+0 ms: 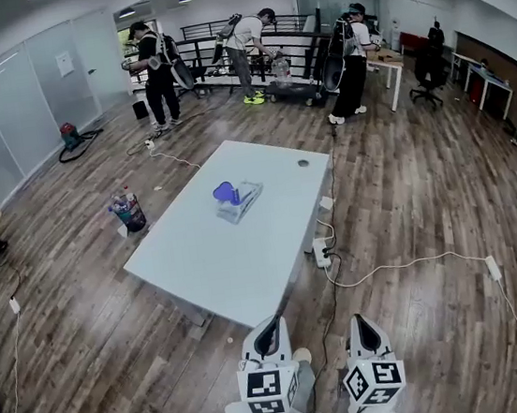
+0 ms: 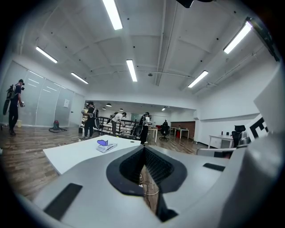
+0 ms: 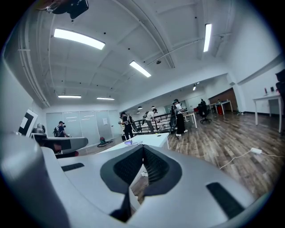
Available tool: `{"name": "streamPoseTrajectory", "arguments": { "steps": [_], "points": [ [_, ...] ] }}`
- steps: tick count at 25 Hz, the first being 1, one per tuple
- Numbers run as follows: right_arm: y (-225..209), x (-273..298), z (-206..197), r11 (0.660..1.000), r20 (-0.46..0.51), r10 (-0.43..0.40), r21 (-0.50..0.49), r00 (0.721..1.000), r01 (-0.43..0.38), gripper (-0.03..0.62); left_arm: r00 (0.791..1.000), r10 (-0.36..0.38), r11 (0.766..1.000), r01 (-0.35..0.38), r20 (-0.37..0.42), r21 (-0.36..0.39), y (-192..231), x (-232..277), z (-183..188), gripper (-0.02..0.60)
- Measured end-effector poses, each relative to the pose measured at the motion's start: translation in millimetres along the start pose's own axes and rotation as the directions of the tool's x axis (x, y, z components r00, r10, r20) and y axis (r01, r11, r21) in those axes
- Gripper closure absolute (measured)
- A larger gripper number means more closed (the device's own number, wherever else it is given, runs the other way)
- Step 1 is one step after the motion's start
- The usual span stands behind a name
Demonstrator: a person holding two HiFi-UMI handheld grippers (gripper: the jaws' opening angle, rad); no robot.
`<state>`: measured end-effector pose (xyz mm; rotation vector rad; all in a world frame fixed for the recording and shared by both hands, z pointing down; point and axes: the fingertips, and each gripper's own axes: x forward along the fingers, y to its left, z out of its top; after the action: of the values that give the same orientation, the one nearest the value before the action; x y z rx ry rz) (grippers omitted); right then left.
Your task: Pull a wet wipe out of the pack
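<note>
White bench [image 1: 200,265] is seen ahead, with the blue-topped pack [image 1: 239,200] laid near its middle. The left claw [image 1: 274,323] and right claw [image 1: 361,319] are held side by side well short of the bench, each closed fully with nothing gripped between the jaws.

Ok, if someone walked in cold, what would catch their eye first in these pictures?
First, the long white table in the middle of the wood floor, with a blue-topped wipe pack lying near its centre. At the bottom edge, the left gripper and right gripper hang side by side short of the table, jaws shut and empty. Several people are busy along the far railing.
</note>
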<state>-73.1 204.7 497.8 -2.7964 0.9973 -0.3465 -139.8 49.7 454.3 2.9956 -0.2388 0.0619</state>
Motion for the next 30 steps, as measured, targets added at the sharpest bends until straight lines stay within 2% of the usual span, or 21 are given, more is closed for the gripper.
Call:
{"name": "streamPoseTrajectory", "arguments": {
  "steps": [14,30],
  "points": [
    [-20.0,34.8,-0.1,1.0,-0.01,-0.001,-0.002,1.0,0.001,0.585,1.0,0.001,1.0,-0.001,0.002,0.007,2.0,41.4,-3.5,0.574],
    [-46.1,101.2,22.6,1.0,-0.016,-0.005,-0.007,1.0,0.005,0.585,1.0,-0.003,1.0,0.003,-0.008,0.013,10.8,115.5,6.6,0.574]
  ]
}}
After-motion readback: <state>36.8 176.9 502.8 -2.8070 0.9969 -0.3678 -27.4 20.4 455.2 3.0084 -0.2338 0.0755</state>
